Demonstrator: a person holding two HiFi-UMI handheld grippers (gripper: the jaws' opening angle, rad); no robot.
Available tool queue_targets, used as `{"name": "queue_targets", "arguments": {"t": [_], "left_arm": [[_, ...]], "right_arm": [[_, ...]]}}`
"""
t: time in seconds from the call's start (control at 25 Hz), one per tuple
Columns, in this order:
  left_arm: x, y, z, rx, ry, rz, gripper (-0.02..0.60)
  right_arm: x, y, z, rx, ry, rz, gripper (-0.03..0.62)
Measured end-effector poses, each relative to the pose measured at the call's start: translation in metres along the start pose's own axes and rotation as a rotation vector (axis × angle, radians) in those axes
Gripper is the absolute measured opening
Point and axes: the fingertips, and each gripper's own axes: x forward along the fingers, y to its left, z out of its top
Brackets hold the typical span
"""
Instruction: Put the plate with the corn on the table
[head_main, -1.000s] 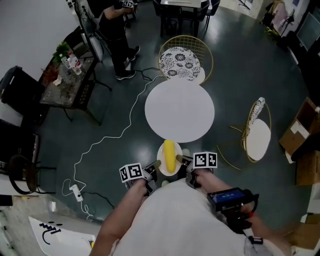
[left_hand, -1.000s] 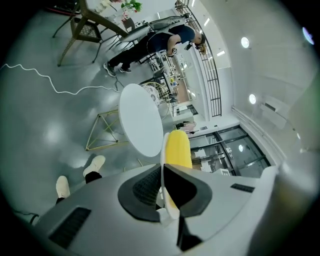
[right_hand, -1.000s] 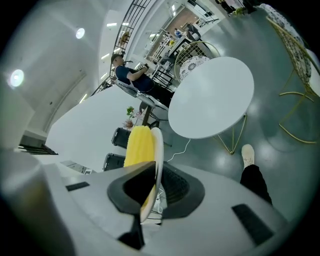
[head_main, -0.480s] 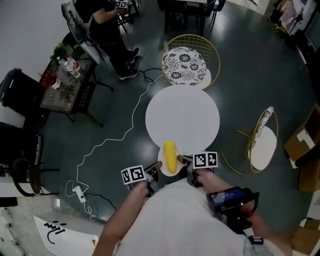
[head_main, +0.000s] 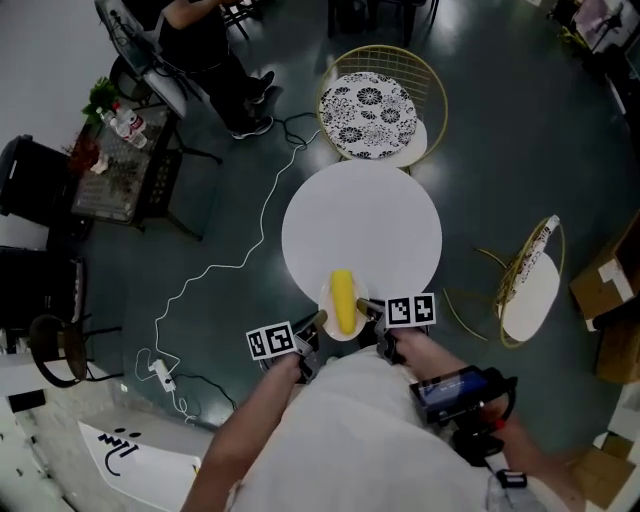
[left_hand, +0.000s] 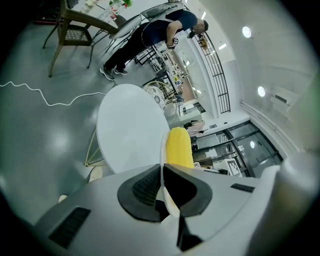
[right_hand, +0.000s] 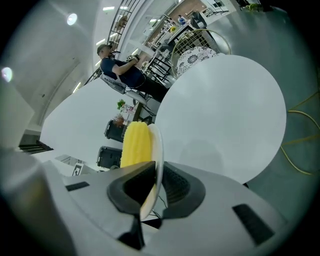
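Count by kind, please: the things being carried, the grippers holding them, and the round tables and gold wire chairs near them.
plate: 1
corn: 1
grippers: 2, left gripper and right gripper, each shut on the plate's rim
round table: 1
gold wire chairs: 2, patterned-cushion chair and white-seat chair
Total: 7

Overhead light falls evenly in the head view: the white counter (head_main: 362, 235) glares almost to blankness, while the dark floor (head_main: 520, 150) is dim with a dull sheen. Shadows are faint and soft. Straight lines bow toward that view's edges. Both gripper views are fisheye circles with black corners. In them ceiling lamps (left_hand: 246, 31) burn as white spots, and the jaws and the plate (left_hand: 170, 200) rim nearest the lens are blurred.
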Motion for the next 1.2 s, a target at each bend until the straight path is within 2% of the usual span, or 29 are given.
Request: {"name": "queue_targets", "arguments": {"t": [0.52,1.04,1.2], "left_arm": [[0.061,0.01,0.031,0.035,0.009,0.045,0.023],[0.101,0.037,0.035,0.048,0.069,0.152,0.025],[0.11,0.043,0.052,0.078,0.078,0.177,0.025]], "right_arm": [[0.016,-0.043,0.054,-0.062,0.054,-0.003,0.035],[0.037,-0.087,0.069,-0.069,0.119,-0.04,0.035],[0.048,-0.092,0.083,-0.083,0.11,-0.036,0.035]]}}
